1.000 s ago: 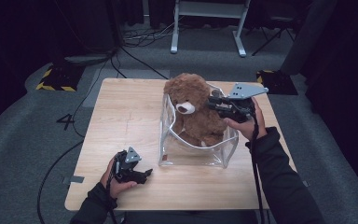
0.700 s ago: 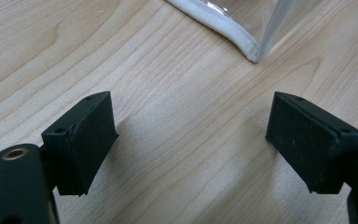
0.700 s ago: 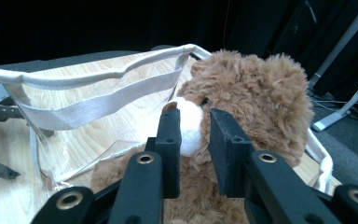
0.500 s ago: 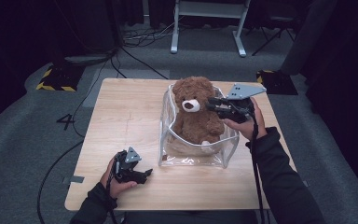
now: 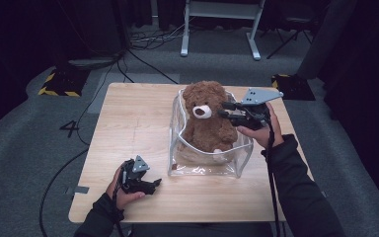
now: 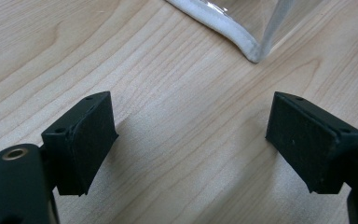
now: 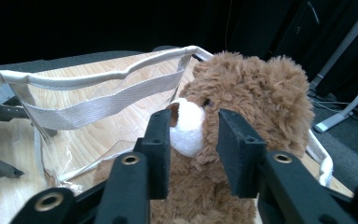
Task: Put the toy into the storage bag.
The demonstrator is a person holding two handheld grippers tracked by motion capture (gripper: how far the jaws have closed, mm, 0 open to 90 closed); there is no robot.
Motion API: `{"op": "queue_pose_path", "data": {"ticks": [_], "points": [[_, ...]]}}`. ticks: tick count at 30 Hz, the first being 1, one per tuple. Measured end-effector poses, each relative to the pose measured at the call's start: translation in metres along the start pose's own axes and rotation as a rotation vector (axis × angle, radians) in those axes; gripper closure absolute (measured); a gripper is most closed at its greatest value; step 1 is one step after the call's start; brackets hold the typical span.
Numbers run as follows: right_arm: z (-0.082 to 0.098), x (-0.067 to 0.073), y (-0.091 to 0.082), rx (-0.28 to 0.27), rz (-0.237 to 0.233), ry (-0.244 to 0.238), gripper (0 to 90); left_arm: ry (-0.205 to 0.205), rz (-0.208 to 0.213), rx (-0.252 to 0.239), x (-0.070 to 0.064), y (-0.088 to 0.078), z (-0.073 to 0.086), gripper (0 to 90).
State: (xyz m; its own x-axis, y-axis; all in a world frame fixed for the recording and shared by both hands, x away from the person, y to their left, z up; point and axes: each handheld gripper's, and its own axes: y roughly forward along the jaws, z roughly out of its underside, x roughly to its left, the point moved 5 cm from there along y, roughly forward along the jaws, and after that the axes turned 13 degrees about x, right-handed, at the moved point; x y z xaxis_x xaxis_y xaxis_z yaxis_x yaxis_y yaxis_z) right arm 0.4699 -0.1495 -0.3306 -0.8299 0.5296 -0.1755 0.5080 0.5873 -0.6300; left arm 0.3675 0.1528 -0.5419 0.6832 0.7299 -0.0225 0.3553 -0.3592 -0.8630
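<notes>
A brown teddy bear [image 5: 205,118] sits upright in a clear plastic bag [image 5: 207,165] with white trim, right of the table's middle. My right gripper [image 5: 224,109] is level beside the bear's head, pointing left. In the right gripper view its jaws [image 7: 193,140] have just been opening. A narrow gap shows between them, and the bear [image 7: 251,93] and its white snout sit just beyond, not pinched. The bag's rim [image 7: 88,79] stands open to the left. My left gripper [image 5: 154,183] rests on the wood near the front edge, its jaws [image 6: 189,135] wide open around nothing.
The wooden table [image 5: 128,123] has bare wood left of the bag and in front of it. The bag's white-trimmed corner [image 6: 247,44] lies just ahead of the left jaws. On the floor are cables [image 5: 143,59], a metal stand [image 5: 217,29] and a yellow-black striped block [image 5: 59,84].
The bear has settled slightly lower and more upright in the bag. The right gripper's jaws have parted a little. The left hand has stayed put.
</notes>
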Motion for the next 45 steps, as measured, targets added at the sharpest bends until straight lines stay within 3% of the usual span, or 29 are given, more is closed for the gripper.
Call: {"op": "queue_pose_path", "data": {"ticks": [6,21,45], "points": [[0.000,-0.004,-0.006,-0.004,0.013,0.006,59.9,-0.002,0.000,-0.001,0.000,0.000,0.000,15.8],[0.004,-0.016,-0.021,0.000,0.063,0.052,37.5,-0.001,0.000,-0.001,0.000,0.000,0.000,15.8],[0.024,-0.030,-0.047,0.032,0.131,0.089,28.3,-0.001,0.000,-0.001,0.000,0.000,0.000,15.8]]}}
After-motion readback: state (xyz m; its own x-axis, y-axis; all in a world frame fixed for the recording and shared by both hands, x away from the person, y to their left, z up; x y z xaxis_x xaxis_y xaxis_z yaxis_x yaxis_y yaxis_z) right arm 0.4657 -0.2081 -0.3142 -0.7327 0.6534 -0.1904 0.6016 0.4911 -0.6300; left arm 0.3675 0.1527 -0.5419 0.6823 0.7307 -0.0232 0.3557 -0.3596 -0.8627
